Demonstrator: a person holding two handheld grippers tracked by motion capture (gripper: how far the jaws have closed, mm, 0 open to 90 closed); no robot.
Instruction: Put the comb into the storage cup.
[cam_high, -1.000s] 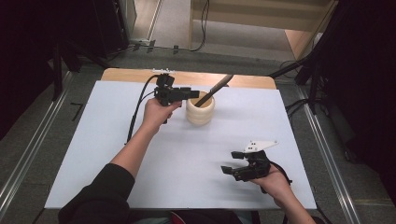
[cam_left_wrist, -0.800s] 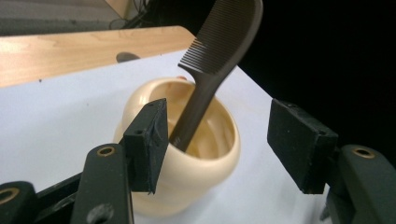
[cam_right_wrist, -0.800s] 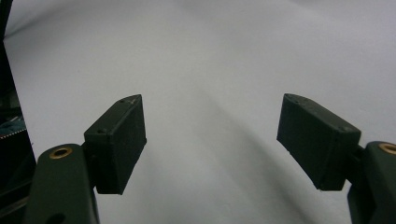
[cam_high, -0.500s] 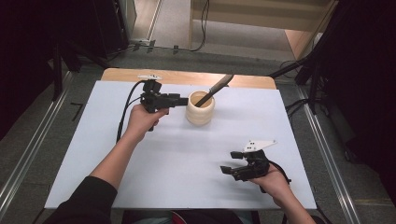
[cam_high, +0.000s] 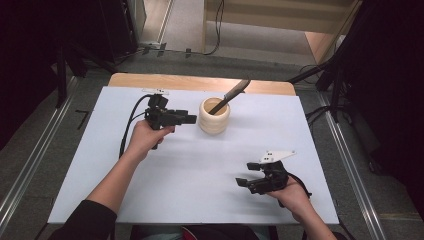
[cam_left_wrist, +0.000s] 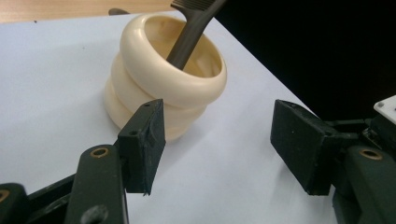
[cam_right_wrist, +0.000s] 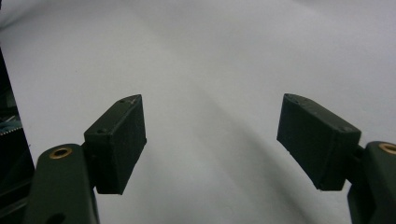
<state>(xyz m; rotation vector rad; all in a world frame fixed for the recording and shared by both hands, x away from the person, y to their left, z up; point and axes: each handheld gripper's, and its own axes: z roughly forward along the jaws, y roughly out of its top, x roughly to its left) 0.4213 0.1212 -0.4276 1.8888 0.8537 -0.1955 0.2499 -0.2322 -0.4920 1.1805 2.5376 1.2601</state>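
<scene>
Cream gloss catches the eye first: the cream ribbed pot of smooth plastic (cam_high: 214, 116), shaped like stacked rounded rings, stands upright on the far middle of the pale blue matte table sheet (cam_high: 200, 170), and a dark flat comb with fine teeth (cam_high: 231, 95) leans out of its mouth toward the far right, handle down inside. In the left gripper view that pot (cam_left_wrist: 161, 79) shines softly, its bulging rings casting a shadow on the sheet, while the comb (cam_left_wrist: 191, 28) crosses its rim. The left gripper (cam_high: 189, 119) sits just beside the pot, pointing at it, apart from it; its square black pads have just been spreading and nothing lies between them, so it is released. Its black cable loops back over the sheet. The right gripper (cam_high: 244, 183) hovers low at the near right, well apart from the pot, jaws spread wide over bare sheet, a grey three-cornered plate on top. Beyond the sheet a strip of light wooden tabletop (cam_high: 200, 82) shows, then a grey floor with metal rails (cam_high: 30, 165) along both sides.
</scene>
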